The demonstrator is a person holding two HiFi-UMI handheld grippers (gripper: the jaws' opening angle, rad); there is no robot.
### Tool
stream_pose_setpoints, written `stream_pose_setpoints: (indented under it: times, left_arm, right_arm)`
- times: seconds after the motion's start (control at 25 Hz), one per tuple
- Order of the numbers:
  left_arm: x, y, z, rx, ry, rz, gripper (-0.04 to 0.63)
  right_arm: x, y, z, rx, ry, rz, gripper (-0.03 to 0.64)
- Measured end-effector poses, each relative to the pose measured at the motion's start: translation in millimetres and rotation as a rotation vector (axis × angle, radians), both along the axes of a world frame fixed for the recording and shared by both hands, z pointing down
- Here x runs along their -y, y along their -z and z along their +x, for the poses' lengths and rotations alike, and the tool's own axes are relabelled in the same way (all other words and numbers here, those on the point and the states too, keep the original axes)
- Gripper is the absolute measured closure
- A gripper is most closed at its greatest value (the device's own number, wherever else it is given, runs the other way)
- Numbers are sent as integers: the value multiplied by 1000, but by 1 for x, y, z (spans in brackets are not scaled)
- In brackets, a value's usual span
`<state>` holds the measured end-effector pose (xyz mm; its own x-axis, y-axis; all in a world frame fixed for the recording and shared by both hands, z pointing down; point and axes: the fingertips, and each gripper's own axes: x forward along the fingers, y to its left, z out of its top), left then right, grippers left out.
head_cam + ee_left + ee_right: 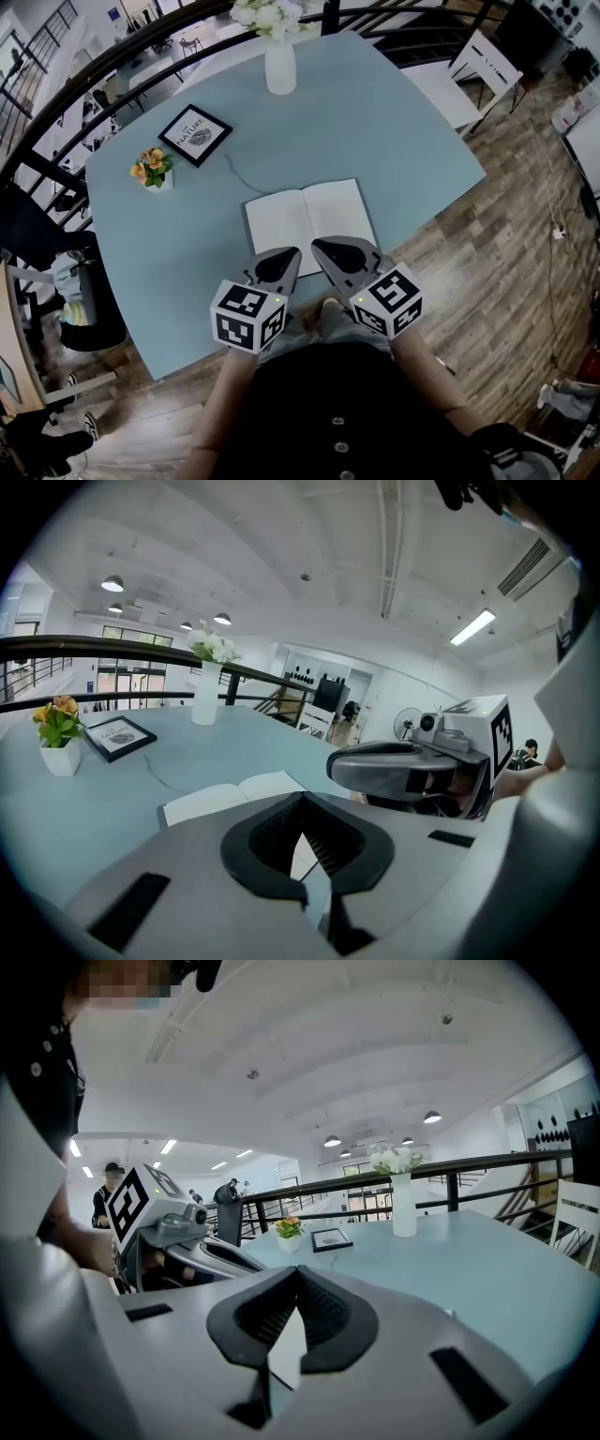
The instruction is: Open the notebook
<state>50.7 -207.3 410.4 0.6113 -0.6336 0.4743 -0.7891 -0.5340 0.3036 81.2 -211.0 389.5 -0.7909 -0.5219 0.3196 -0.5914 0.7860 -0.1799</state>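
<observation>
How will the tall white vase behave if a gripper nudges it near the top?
The vase is tall and narrow with flowers massed above, so it probably tips rather than slides. Its smooth white surface looks glazed: likely slippery to grip and breakable if it falls on the table.

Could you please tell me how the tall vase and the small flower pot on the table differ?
The vase is tall and slender; the flower pot is short and boxy. The vase holds white flowers, the flower pot orange and yellow flowers. The vase stands at the table's far edge, the flower pot near its left edge, beside the framed picture. Both are white and upright.
</observation>
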Motion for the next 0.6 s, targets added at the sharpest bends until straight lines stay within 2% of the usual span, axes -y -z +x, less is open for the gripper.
stream_pose_setpoints:
  times: [0.6]
  left_arm:
    - [0, 0, -2, -1, 5, -1, 580]
  right_arm:
    - [1, -7, 2, -11, -11, -35, 614]
